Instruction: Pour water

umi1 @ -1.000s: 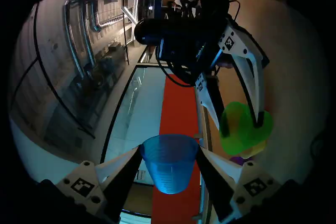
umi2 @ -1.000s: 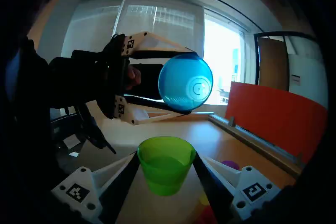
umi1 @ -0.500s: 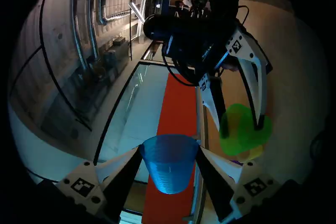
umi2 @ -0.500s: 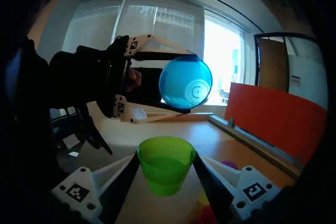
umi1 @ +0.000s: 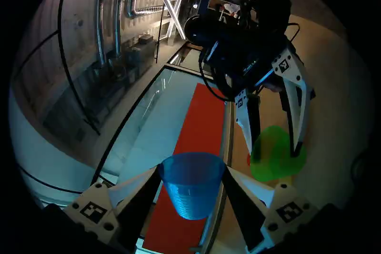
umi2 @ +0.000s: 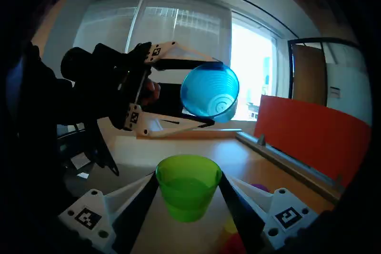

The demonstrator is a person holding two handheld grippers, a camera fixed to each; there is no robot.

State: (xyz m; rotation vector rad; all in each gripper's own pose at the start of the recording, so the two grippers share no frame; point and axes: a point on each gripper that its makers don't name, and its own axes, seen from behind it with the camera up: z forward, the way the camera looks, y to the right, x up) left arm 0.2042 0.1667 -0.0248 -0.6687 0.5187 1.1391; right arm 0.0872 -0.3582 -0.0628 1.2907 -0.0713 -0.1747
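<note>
Left gripper: jaws closed part-way onto a blue cup, one finger pressing each side of its wall, just under the rim. The cup is translucent blue plastic, tapered, with faint horizontal ridges; whether it holds any water cannot be told.

Right gripper: jaws set to the same narrow width, both fingers pressing on a green cup. This cup is translucent green, tapered and upright; a darker band in its lower part reads as liquid, roughly to mid-height.

In the right gripper view the blue cup hangs in the air above and beyond the green cup, well apart from it. It is tipped over, so its ringed base faces the camera. A hand grips the left tool behind it.

Below both cups lies a wooden table. An orange panel stands along its far edge.
</note>
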